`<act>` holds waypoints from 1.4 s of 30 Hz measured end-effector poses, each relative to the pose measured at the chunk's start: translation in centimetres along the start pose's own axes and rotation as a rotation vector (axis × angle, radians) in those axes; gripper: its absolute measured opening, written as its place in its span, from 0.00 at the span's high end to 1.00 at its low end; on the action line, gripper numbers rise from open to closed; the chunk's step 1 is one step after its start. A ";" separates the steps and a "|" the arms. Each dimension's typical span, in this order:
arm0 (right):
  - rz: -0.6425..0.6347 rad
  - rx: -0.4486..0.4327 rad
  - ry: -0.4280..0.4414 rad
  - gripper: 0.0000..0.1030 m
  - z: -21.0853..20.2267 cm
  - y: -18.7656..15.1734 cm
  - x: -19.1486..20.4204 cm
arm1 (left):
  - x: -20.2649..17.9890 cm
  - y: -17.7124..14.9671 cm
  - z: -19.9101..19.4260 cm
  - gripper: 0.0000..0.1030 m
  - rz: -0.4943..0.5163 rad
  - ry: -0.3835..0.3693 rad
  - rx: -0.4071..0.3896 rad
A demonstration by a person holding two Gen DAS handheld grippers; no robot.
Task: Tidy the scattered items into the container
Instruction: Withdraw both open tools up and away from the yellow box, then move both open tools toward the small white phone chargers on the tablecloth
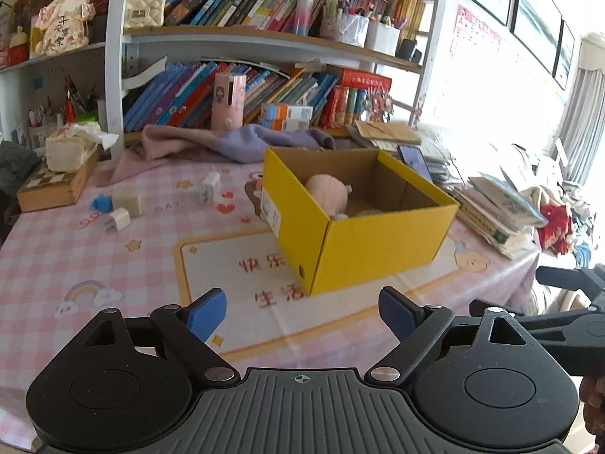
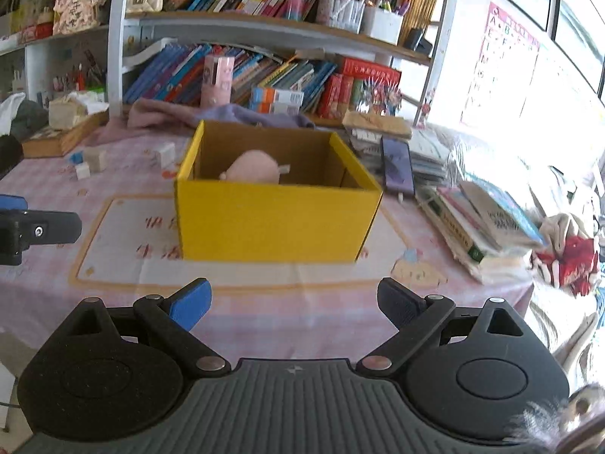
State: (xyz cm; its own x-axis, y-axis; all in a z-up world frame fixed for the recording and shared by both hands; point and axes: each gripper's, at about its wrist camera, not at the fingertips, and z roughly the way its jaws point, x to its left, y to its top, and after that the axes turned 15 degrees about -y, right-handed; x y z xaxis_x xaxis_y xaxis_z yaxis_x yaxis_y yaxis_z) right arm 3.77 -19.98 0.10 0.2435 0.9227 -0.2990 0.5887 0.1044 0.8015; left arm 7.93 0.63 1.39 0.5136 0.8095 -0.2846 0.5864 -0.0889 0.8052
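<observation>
An open yellow cardboard box (image 1: 363, 234) (image 2: 276, 219) stands on the pink checked tablecloth, and a pink plush toy (image 1: 327, 193) (image 2: 255, 168) lies inside it. Left of the box, further back, lie a white charger (image 1: 210, 188) (image 2: 165, 154), a beige cube (image 1: 128, 199) (image 2: 96, 159), a small white plug (image 1: 119, 223) (image 2: 82, 171) and a blue scrap (image 1: 101, 202). My left gripper (image 1: 302, 308) hangs open and empty over the cloth in front of the box's near left corner. My right gripper (image 2: 293, 302) is open and empty too, short of the box's front wall.
A dark phone (image 2: 397, 166) and a leaning stack of books (image 2: 480, 223) lie right of the box near the table's right edge. A wooden chessboard case (image 1: 53, 189) with a tissue pack sits at the far left. A pink-purple cloth (image 1: 227, 143) and a bookshelf are behind.
</observation>
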 end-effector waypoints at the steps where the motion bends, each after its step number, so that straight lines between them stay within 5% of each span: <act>1: -0.002 0.008 0.004 0.08 -0.2 -0.2 0.3 | 0.0 -0.2 -0.2 0.10 0.008 0.004 0.004; 7: -0.025 0.030 0.054 0.08 -1.0 -0.5 2.3 | 0.5 -1.7 -1.3 0.10 0.093 0.079 0.045; 25: -0.198 0.039 0.270 0.16 -2.6 0.3 10.3 | 4.7 -4.3 -5.5 0.10 -0.042 0.155 0.053; 35: -0.267 -0.012 0.360 0.16 -3.4 1.4 13.7 | 7.1 -4.6 -8.1 0.10 -0.102 0.246 0.012; 42: -0.278 -0.016 0.372 0.16 -3.3 2.0 14.7 | 7.7 -4.6 -8.1 0.10 -0.105 0.246 0.024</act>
State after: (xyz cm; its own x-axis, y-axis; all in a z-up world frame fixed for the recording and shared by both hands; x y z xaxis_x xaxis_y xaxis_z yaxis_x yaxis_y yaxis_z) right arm 5.98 -5.02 -0.97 -0.2163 0.9292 -0.2998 0.5798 0.3693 0.7262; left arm 4.16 11.96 -0.29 0.2830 0.9314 -0.2289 0.6445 -0.0079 0.7645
